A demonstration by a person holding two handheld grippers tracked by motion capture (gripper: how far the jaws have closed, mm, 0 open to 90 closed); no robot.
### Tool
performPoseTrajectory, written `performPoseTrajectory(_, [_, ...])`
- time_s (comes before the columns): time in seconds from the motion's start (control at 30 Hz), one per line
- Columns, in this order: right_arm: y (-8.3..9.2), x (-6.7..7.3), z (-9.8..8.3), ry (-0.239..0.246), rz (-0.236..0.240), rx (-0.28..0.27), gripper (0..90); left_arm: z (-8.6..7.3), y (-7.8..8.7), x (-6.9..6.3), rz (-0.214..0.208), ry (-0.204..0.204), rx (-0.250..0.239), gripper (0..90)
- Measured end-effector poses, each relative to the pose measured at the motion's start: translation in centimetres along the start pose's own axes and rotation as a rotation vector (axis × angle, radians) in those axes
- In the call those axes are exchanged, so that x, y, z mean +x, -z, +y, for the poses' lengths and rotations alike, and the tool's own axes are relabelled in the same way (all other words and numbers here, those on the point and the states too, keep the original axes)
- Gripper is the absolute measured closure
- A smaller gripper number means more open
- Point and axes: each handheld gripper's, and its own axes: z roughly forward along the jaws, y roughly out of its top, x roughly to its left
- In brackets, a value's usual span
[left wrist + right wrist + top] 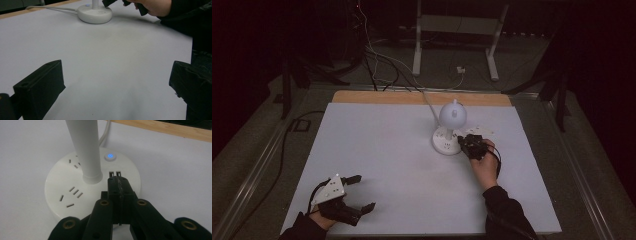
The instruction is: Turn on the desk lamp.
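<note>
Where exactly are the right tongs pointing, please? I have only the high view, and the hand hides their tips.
Observer: The right tongs are shut, with their tips just short of the two USB ports on the lamp base. I cannot tell whether they touch.
Operator: Thank you. Is the power button lit?
Observer: Yes, the round button beside the lamp stem glows blue.
Operator: Is anything plugged into the base?
Observer: The slotted sockets I can see are all empty.
</note>
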Motion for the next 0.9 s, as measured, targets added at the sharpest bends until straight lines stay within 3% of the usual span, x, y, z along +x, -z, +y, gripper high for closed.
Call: performPoseTrajectory(0.9, [-0.28, 0.01, 0.01, 0.002, 0.004, 0.005, 90.0, -0.02, -0.05, -0.07, -0.003, -0.002, 0.004, 0.4])
